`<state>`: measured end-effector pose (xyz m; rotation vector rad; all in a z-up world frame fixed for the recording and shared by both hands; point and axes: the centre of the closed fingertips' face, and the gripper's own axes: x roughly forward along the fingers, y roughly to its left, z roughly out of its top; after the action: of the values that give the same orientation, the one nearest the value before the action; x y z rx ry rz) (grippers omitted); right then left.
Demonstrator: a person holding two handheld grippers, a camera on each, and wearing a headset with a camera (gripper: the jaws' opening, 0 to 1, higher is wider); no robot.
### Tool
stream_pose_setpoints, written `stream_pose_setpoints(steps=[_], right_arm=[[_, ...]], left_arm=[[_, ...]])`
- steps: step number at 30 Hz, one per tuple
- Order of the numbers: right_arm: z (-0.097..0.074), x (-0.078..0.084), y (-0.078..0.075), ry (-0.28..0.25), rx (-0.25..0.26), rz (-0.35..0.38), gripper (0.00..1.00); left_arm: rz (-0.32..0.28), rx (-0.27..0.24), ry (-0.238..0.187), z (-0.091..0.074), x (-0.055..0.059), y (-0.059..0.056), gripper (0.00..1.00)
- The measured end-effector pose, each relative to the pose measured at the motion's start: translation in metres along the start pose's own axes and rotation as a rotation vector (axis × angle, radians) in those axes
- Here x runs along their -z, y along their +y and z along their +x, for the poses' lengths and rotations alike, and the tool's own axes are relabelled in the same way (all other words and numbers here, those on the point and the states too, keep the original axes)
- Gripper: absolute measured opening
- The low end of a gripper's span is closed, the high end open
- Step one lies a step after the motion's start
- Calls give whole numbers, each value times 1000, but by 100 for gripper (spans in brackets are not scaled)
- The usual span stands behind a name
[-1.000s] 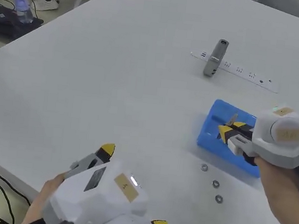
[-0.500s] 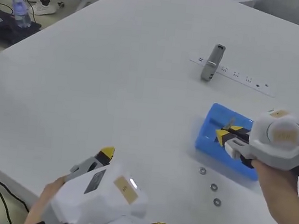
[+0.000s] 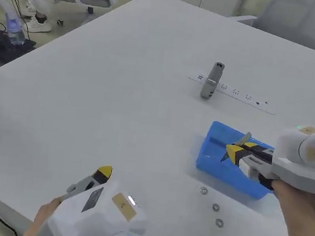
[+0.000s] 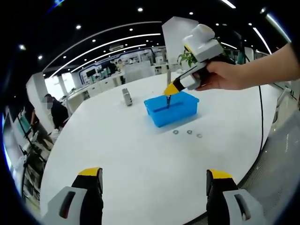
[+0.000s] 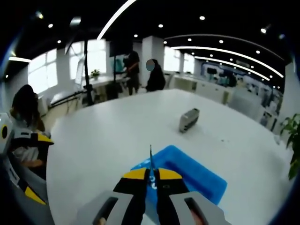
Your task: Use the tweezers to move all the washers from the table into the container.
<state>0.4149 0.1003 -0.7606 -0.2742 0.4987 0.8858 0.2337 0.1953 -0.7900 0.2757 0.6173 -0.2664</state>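
We are recording the right tool (image 3: 235, 151) clenched on the tweezers (image 5: 151, 163), their tips over the blue container (image 3: 212, 160). Three washers (image 3: 216, 207) are lying on the surface (image 3: 119, 103) just near of it, awaiting transfer. We cannot tell the container's contents. The left tool (image 4: 153, 176) is hanging released.

L tongs (image 4: 153, 173) sat low in head view, jaws wide apart, nothing between them. L hand (image 3: 45, 219) was under the housing. R tongs (image 3: 234, 151) were held approx. level, jaws closed tight on tweezers (image 5: 150, 161). R hand (image 3: 294, 208) was wrapped round the grip, forearm entering from the right.
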Motion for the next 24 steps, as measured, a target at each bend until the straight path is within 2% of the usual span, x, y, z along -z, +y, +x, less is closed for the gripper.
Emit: stream_pose_setpoints(steps=[5,7,12,16,24], right_arm=[[-13,-8,7,-41,-9,25,3],[-18,-12,14,-60,-21,39,3],[-22,-8,29,-71,-36,56,3],[-17,10,37,-41,-45,58,3],[-10,37,44,23,-61,61,3]], left_arm=[[-1,0,-1,-1,0,0,94],[-3,-2,1,-1,1,0,94],[-1,-4,1,0,1,1,94],[0,-4,2,0,1,0,93],[0,-1,7,1,2,0,93]])
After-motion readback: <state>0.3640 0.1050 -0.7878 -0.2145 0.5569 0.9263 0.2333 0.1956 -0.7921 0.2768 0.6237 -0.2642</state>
